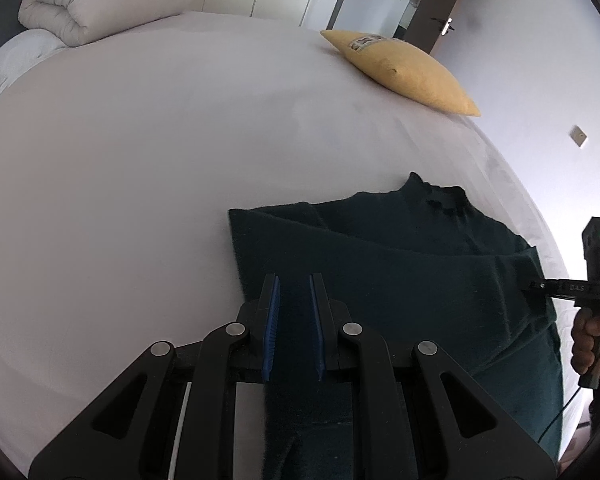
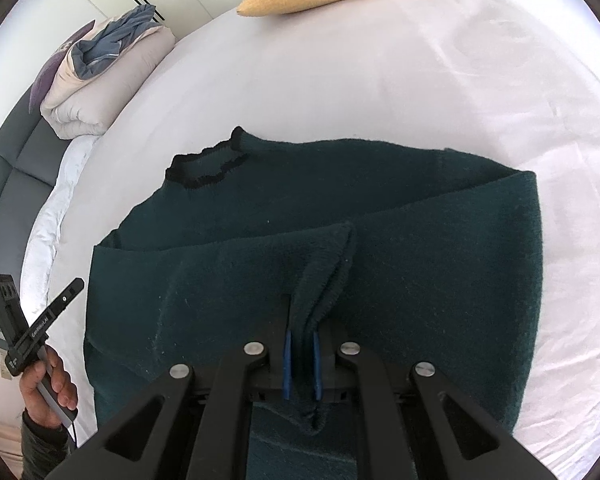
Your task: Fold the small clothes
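A dark green knit sweater with a black-trimmed collar lies on the white bed, its sides folded in over the body. My right gripper is shut on a bunched fold of a sleeve above the sweater's middle. In the left wrist view the sweater fills the lower right. My left gripper is open over its near left part, jaws apart with cloth showing between them, nothing pinched. The right gripper shows at the right edge; the left gripper shows at the lower left.
A yellow pillow lies at the far edge of the bed. A rolled beige duvet with blue cloth on it sits at the far left. Wardrobe doors and a door stand behind. A grey headboard lines the left side.
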